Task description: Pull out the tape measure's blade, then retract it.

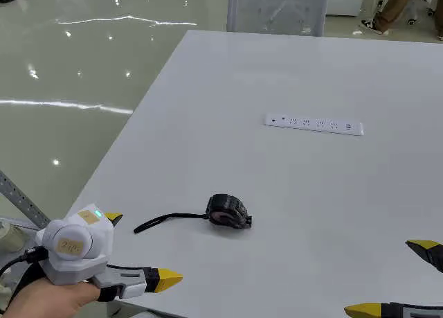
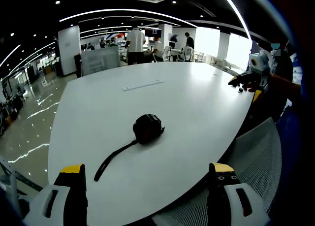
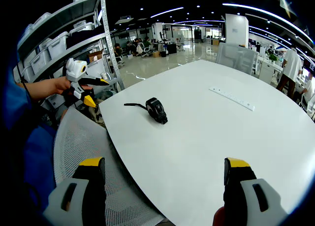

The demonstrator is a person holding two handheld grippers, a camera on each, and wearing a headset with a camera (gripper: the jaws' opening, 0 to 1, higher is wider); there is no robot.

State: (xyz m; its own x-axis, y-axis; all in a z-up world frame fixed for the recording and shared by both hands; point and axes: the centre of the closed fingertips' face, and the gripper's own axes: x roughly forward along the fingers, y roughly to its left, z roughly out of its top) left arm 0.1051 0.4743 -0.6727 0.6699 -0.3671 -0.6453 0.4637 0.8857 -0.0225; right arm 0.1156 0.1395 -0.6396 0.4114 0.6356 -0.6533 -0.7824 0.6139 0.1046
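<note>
A black tape measure (image 1: pixel 228 211) lies on the white table (image 1: pixel 297 82) with its black wrist strap (image 1: pixel 163 221) trailing to the left; its blade is not drawn out. It also lies ahead in the left gripper view, tape measure (image 2: pixel 147 127), and the right gripper view, tape measure (image 3: pixel 157 110). My left gripper (image 1: pixel 142 252) is held at the table's near left edge, open and empty, apart from the strap. My right gripper (image 1: pixel 394 280) is at the lower right, open and empty, well away from the tape.
A white power strip (image 1: pixel 314 124) lies farther back on the table. A mesh chair (image 3: pixel 88 142) stands at the near edge. A grey chair back (image 1: pixel 277 10) stands at the far edge. Shelving (image 3: pixel 74 34) and people are in the background.
</note>
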